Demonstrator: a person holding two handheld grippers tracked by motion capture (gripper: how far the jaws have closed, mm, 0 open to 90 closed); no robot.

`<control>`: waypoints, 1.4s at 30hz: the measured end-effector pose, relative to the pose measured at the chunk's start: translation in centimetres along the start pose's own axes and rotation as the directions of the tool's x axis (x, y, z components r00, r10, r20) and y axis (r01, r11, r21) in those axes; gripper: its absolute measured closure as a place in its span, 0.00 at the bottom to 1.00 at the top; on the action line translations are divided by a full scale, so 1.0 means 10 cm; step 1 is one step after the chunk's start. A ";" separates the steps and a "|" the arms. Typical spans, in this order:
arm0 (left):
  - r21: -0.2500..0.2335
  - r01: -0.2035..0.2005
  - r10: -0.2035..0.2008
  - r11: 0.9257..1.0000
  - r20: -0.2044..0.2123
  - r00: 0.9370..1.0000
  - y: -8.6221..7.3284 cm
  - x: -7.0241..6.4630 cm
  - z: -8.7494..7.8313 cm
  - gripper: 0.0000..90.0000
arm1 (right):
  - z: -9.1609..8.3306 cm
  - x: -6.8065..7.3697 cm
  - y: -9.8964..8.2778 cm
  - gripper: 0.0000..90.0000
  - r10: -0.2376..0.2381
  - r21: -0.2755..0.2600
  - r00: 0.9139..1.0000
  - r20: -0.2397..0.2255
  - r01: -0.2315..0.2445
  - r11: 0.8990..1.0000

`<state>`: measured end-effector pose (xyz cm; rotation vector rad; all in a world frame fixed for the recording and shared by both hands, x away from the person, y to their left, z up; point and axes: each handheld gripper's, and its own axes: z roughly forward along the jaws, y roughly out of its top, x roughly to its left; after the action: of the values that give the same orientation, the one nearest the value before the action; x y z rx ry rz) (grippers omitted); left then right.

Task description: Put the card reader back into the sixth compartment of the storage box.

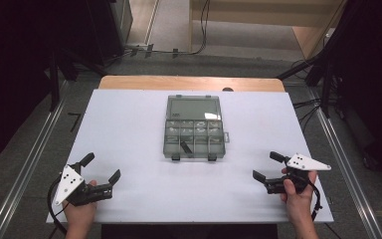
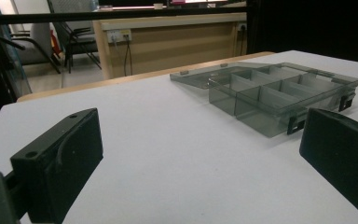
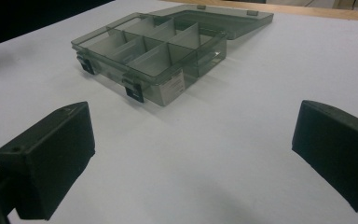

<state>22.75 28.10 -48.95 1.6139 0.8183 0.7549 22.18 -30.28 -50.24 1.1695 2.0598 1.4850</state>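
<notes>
A clear grey plastic compartment box lies in the middle of the white table top, its lid folded flat toward the far side. Dividers split the box into several cells; a dark item lies in one front cell in the high view. My left gripper rests near the front left of the table, open, nothing between its jaws. My right gripper rests near the front right, also open and empty. Both point toward the box from a distance.
The white top covers a wooden table whose far edge shows. Metal rails run along both sides on the floor. Black stands and cables sit at the far corners. A wooden counter and chairs stand beyond the table.
</notes>
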 end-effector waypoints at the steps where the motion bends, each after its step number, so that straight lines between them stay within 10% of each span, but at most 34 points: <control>1: 0.000 0.000 0.000 1.000 0.000 1.000 0.00 0.00 0.00 0.00 | -0.02 -0.02 -0.02 0.00 0.006 -0.002 1.000 0.004 -0.006 1.000; 42: 0.003 0.000 0.000 1.000 0.001 1.000 0.00 0.00 0.00 0.00 | -0.35 -0.32 -0.24 0.00 0.080 -0.092 0.992 0.093 -0.072 0.993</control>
<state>22.75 28.08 -48.95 1.6165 0.8185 0.7532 20.74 -35.19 -51.64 1.2724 1.8861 1.5063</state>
